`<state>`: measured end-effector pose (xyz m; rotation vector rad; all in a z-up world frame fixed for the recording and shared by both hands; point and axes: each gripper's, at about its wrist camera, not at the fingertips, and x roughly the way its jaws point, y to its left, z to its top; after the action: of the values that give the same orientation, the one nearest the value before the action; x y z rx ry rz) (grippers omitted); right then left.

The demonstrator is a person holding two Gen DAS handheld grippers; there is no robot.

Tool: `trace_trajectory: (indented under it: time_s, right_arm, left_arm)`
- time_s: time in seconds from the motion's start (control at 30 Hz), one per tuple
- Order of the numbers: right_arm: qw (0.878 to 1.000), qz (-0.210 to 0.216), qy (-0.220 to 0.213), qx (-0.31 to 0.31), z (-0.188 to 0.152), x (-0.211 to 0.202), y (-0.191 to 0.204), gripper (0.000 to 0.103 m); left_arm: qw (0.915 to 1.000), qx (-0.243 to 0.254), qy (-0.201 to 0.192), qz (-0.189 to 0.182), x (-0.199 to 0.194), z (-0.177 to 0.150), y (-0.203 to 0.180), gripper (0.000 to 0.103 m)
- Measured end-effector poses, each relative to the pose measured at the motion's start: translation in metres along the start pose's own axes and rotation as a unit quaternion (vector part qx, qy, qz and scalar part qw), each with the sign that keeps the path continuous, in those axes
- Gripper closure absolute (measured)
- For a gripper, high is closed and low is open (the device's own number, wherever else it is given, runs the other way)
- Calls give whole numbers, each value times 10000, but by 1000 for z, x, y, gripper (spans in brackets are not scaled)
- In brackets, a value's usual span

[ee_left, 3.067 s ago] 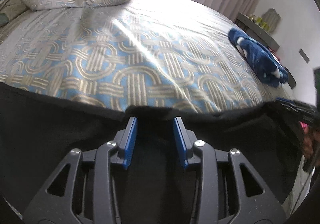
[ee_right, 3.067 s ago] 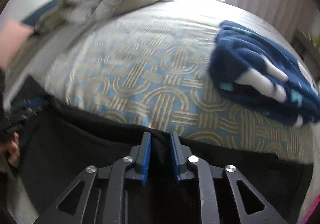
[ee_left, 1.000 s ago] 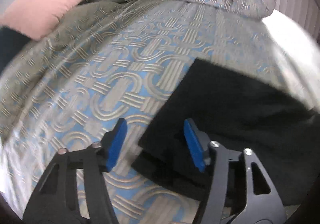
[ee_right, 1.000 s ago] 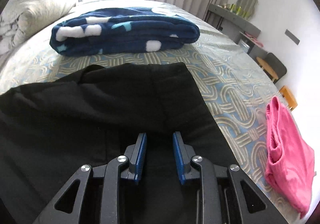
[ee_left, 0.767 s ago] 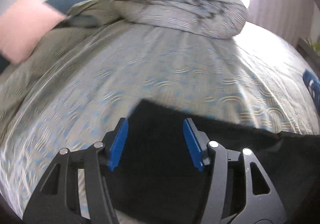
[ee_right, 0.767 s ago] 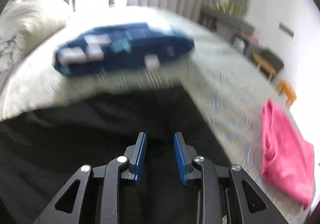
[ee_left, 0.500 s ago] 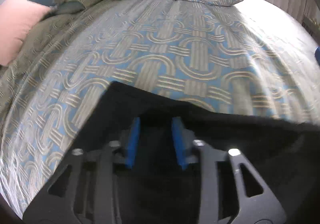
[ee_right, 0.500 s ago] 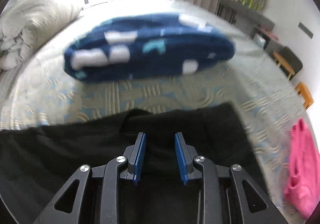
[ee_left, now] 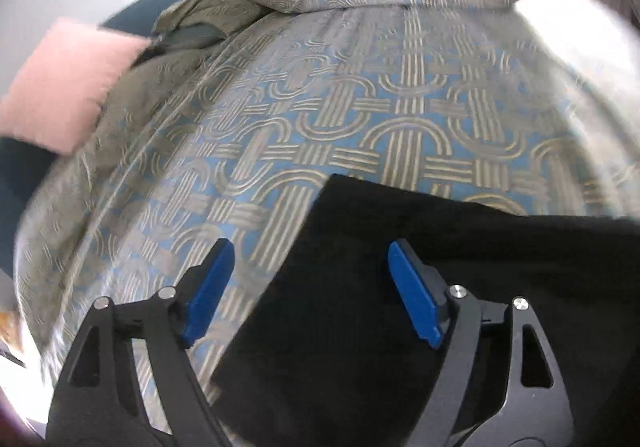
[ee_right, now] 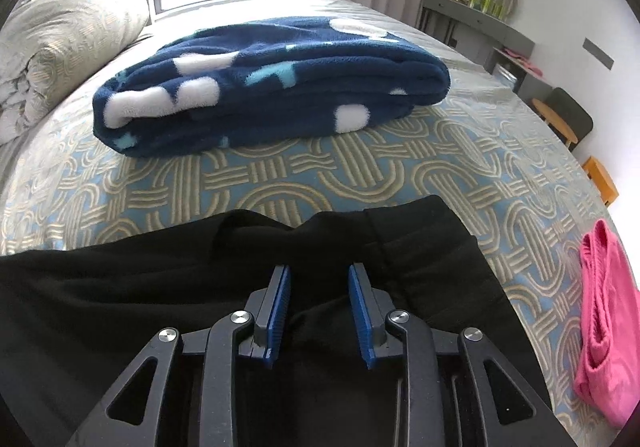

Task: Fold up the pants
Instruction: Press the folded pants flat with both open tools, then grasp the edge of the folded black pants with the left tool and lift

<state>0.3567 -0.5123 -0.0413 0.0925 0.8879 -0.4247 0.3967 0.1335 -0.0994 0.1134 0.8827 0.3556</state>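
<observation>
Releasing: judged the step in hand, with the fold laid down and both grippers letting go of the black pants [ee_left: 400,307].
Pink cushion: it [ee_left: 64,83] sits at the far left edge of the bed, well clear of the work.
Left gripper: the left gripper [ee_left: 308,287] has its jaws spread wide, having just been opening; the pants' corner lies below and between them, but neither pad presses on cloth.
Pants: they lie flat on the patterned bedspread [ee_left: 360,119] toward the bed's near edge, the left end showing a clean straight edge and square corner.
Right gripper: the right gripper [ee_right: 318,303] has its jaws parted a little, just been opening; dark cloth lies under the gap and no pinch shows.
Right end of pants: in the right wrist view the pants [ee_right: 120,287] show a raised ripple just ahead of the jaws.
Advice: each gripper should probably lift straight off so no pad drags the top layer, then that ripple needs smoothing.
Neighbours: the navy fleece blanket [ee_right: 272,83] lies beyond; a pink garment [ee_right: 604,319] rests near the bed's right edge, both apart from the pants.
</observation>
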Motion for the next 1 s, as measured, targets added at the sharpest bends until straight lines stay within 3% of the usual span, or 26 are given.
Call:
trace_trajectory:
  time_s: [0.1, 0.17, 0.23, 0.37, 0.47, 0.6, 0.7, 0.87, 0.93, 1.0]
  right_arm:
    - [9982, 420, -370, 200, -8, -48, -11, 62]
    - [9959, 555, -688, 216, -22, -85, -23, 43]
    - [9929, 832, -818, 211, -40, -116, -37, 40]
    - [9845, 1516, -730, 486, -78, -153, -57, 33]
    - [9734, 2128, -517, 670, -103, -166, -45, 32]
    - [9685, 2448, -406, 202, -130, -178, 7, 32]
    - [9650, 2597, -291, -237, -143, -184, 59, 32]
    - [9533, 2934, -180, -700, -151, -199, 128, 32]
    - [9511, 2931, -206, -949, -157, -207, 148, 32]
    - [9489, 2958, -207, -1079, -159, -210, 158, 32]
  left_arm:
    - [9965, -453, -124, -692, -36, -6, 41, 23]
    - [9927, -725, -127, -960, -56, -11, 79, 23]
    - [9865, -998, -11, -1296, -68, -19, 109, 23]
    - [9744, -1442, 142, -1719, -82, -44, 143, 23]
    - [9617, -1698, 371, -2121, -84, -64, 144, 23]
    - [9295, -2196, 784, -2857, -73, -91, 133, 23]
    - [9077, -2491, 1057, -3208, -57, -101, 119, 23]
    - [8626, -3148, 1584, -3630, -19, -113, 101, 24]
    - [8490, -3355, 1577, -3766, -11, -114, 101, 24]
    - [8408, -3482, 1468, -3876, -5, -109, 102, 24]
